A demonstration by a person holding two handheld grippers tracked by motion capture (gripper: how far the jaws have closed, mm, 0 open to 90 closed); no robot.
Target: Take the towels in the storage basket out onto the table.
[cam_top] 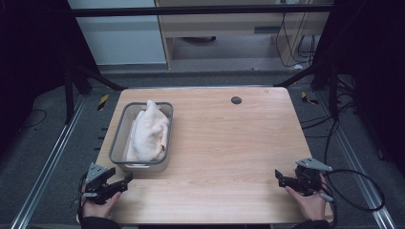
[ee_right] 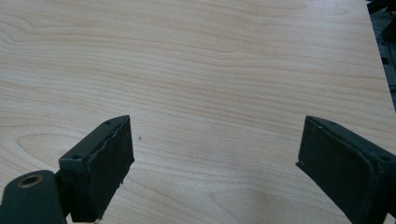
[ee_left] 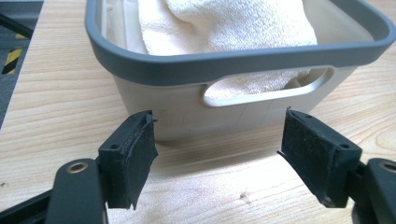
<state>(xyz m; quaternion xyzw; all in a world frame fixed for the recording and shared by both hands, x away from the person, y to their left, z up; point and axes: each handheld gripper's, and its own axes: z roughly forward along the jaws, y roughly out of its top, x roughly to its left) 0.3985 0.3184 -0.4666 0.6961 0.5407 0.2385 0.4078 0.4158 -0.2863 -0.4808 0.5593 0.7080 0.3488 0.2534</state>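
A pale bin with a grey rim (cam_top: 116,143) stands at the left of the wooden table (cam_top: 229,143), and a cream towel (cam_top: 149,131) lies bunched inside it. In the left gripper view the bin (ee_left: 187,112) is close ahead, its handle slot facing me, with the towel (ee_left: 224,23) above the rim. My left gripper (cam_top: 125,180) rests open near the table's front left corner, just short of the bin. Its jaws (ee_left: 217,154) stand wide apart with nothing between them. My right gripper (cam_top: 279,177) is open near the front right corner, over bare wood (ee_right: 215,168).
A small dark round hole (cam_top: 236,100) sits near the table's far edge. A cable (cam_top: 363,191) loops off the right side of the table. Black frame posts stand at both far corners. Grey floor surrounds the table.
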